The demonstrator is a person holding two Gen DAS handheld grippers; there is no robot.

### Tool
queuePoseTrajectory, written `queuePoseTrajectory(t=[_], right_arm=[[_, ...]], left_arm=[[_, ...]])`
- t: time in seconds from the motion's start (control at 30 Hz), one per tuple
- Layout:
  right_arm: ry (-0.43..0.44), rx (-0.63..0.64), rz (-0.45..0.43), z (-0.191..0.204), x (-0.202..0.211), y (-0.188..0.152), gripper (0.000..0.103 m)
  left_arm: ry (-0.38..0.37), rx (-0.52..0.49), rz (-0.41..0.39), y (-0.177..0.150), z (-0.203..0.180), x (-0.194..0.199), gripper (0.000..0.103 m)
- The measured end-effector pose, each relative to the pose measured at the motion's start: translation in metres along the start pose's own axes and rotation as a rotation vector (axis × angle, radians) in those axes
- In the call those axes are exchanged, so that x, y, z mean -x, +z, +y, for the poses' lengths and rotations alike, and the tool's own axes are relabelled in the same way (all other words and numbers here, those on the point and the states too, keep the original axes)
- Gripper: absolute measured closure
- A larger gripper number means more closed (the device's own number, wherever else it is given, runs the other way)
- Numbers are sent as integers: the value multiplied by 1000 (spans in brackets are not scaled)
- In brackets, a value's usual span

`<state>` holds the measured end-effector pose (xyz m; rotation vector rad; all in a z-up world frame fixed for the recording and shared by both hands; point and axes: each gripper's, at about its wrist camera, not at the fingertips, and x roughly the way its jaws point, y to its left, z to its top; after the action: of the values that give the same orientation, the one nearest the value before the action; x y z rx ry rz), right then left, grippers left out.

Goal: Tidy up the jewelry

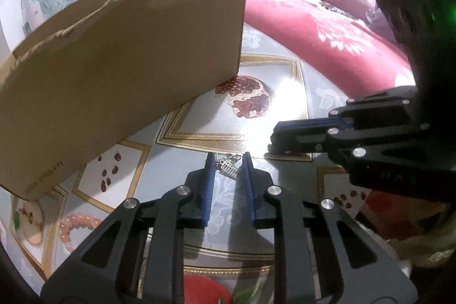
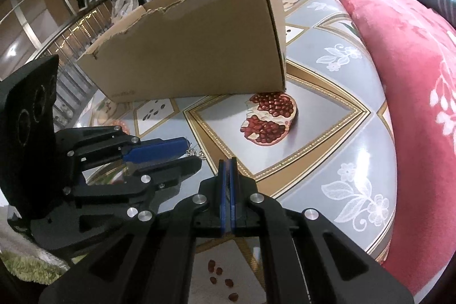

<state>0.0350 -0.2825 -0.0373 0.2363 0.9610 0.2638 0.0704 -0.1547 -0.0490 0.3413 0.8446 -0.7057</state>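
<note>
- Nearest the left wrist camera, the left gripper (image 1: 228,161) has its blue pads narrowed around a small silver jewelry piece (image 1: 228,167) lying on the patterned tablecloth (image 1: 285,76); whether the pads actually press on it I cannot tell.
- Right gripper (image 2: 228,161) is fully closed, nothing visible between its pads.
- Far left stands a torn cardboard box (image 1: 128,70).
- Near left, beside the box, lies a peach bead bracelet (image 1: 77,227).
- Far right, a pink blanket (image 2: 413,76).
</note>
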Motion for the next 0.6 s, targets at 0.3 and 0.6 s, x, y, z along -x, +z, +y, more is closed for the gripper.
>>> queuePoseTrajectory(t=[0.3,0.6], right_arm=[[0,-5,-22,-3,4,1,101],[-6,21,-35,4,8,1,101]], left_arm=[[35,-53,-18,-2,-5,7,102],[14,0,-49,-7,14,34,102]])
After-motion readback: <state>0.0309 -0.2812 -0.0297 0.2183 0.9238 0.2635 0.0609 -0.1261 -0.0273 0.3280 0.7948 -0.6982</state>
